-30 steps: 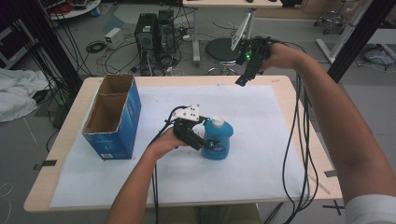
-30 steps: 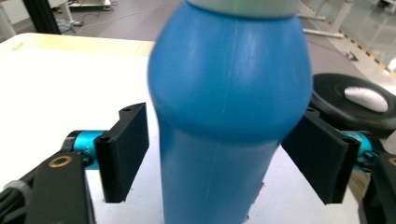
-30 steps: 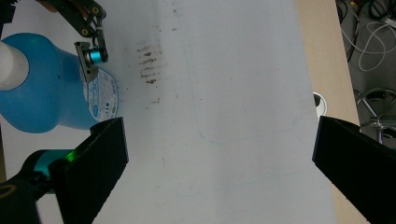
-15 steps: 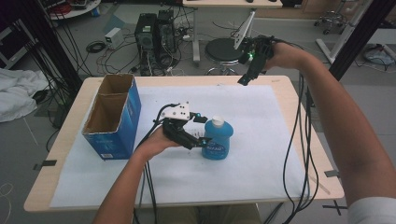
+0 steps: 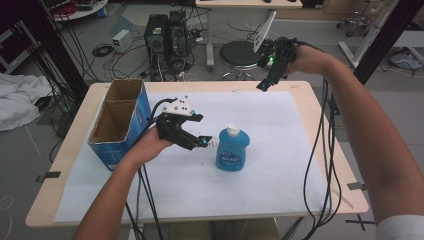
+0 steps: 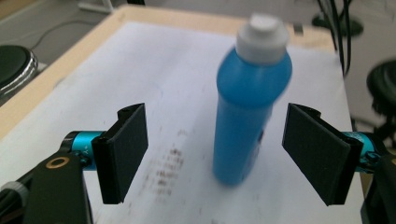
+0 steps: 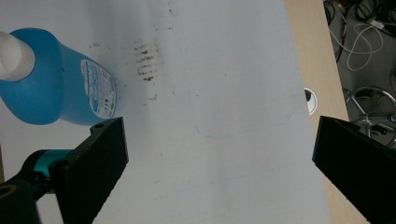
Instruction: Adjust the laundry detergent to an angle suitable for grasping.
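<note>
My left gripper [image 5: 202, 142] hung just left of the blue dish-soap bottle [image 5: 232, 150], its jaws spread apart and empty. In the left gripper view, the bottle [image 6: 247, 107] stood a little beyond my two black pads [image 6: 126, 149], framed in the gap between them, nearer the right pad than the left, and neither pad touched it. It looked slightly blurred there. The bottle stood upright on the white paper sheet [image 5: 280, 125] that covered the desk [image 5: 320, 100], roughly at the middle of the sheet, its white cap [image 5: 231, 131] on top and its label facing my side.

My right gripper [image 5: 264, 85] was held high over the far edge of the desk, well apart from the bottle and tilted downward. Its jaws stood wide open with nothing between them; in the right gripper view I saw the bottle [image 7: 56, 88] from above, off to the left past my left pad, with some brown smudges [image 7: 147, 60] on the paper near it.

An open blue cardboard box [image 5: 120, 125] with two compartments stood at the left side of the desk, just beside my left forearm.
</note>
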`<action>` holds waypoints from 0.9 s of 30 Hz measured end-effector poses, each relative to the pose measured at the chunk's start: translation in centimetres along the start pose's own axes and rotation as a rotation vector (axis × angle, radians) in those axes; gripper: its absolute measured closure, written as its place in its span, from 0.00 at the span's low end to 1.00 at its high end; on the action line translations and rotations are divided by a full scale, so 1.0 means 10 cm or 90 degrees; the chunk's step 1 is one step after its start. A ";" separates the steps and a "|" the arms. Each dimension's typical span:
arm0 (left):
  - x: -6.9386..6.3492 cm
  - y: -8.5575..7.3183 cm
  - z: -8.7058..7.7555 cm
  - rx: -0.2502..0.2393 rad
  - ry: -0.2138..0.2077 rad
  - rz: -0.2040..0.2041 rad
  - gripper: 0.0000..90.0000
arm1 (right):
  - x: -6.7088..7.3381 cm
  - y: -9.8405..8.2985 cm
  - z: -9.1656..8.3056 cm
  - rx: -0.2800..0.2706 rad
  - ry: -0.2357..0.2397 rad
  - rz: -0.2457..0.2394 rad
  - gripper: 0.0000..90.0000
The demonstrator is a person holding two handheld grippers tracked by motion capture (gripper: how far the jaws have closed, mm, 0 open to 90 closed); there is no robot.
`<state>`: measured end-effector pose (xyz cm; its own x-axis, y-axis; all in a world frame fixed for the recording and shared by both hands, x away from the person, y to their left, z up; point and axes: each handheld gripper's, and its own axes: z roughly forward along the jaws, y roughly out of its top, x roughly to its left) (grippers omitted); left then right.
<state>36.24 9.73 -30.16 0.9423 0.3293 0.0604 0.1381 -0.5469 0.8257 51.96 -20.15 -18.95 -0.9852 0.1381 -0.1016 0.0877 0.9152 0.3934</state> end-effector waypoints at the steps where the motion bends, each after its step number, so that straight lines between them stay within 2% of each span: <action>1: -0.01 0.01 -0.02 0.020 -0.008 0.009 0.25 | 0.01 0.00 -0.01 0.001 0.000 0.000 0.03; 3: -0.05 0.02 -0.04 0.062 -0.016 0.019 0.25 | 0.01 -0.01 -0.02 -0.002 -0.002 0.001 0.03; 6: -0.11 0.05 -0.07 0.133 -0.025 0.059 0.25 | 0.03 -0.03 -0.01 0.001 -0.003 0.003 0.03; 7: -0.13 0.06 -0.07 0.153 -0.028 0.073 0.21 | 0.03 -0.04 -0.01 0.000 -0.003 0.002 0.03; 8: -0.15 0.07 -0.08 0.172 -0.029 0.085 0.13 | 0.04 -0.04 -0.01 0.000 -0.003 0.003 0.03; 10: -0.16 0.07 -0.09 0.183 -0.027 0.091 0.12 | 0.05 -0.04 -0.01 0.000 -0.003 0.002 0.03; 11: -0.17 0.09 -0.12 0.204 -0.027 0.095 0.12 | 0.06 -0.04 -0.02 0.000 -0.004 0.002 0.03; 12: -0.17 0.09 -0.12 0.204 -0.027 0.095 0.12 | 0.06 -0.04 -0.02 0.000 -0.004 0.002 0.03; 13: -0.16 0.10 -0.16 0.221 -0.031 0.092 0.12 | 0.08 -0.03 -0.03 -0.004 -0.005 0.002 0.03; 15: -0.16 0.10 -0.17 0.229 -0.030 0.091 0.12 | 0.08 -0.03 -0.04 -0.004 -0.005 0.001 0.03; 17: -0.16 0.11 -0.19 0.257 -0.032 0.088 0.12 | 0.09 -0.03 -0.04 -0.005 -0.005 0.001 0.03; 18: -0.16 0.11 -0.19 0.272 -0.029 0.083 0.12 | 0.10 -0.03 -0.03 -0.005 -0.005 0.000 0.03; 20: -0.14 0.12 -0.18 0.314 -0.024 0.049 0.03 | 0.10 -0.04 -0.02 -0.004 -0.003 0.000 0.03; 23: -0.13 0.11 -0.19 0.331 -0.018 0.027 0.03 | 0.11 -0.06 -0.01 -0.002 -0.002 0.002 0.03; 25: -0.11 0.10 -0.21 0.331 -0.029 0.020 0.03 | 0.11 -0.06 -0.01 -0.004 -0.002 0.002 0.03; 27: -0.10 0.10 -0.22 0.332 -0.034 0.025 0.03 | 0.11 -0.07 -0.01 -0.003 -0.002 0.003 0.03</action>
<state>34.76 10.55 -28.16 0.9623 0.2682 0.0456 0.2227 -0.8729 0.4340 50.79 -20.62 -19.27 -0.9844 0.1435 -0.1018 0.0917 0.9124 0.3989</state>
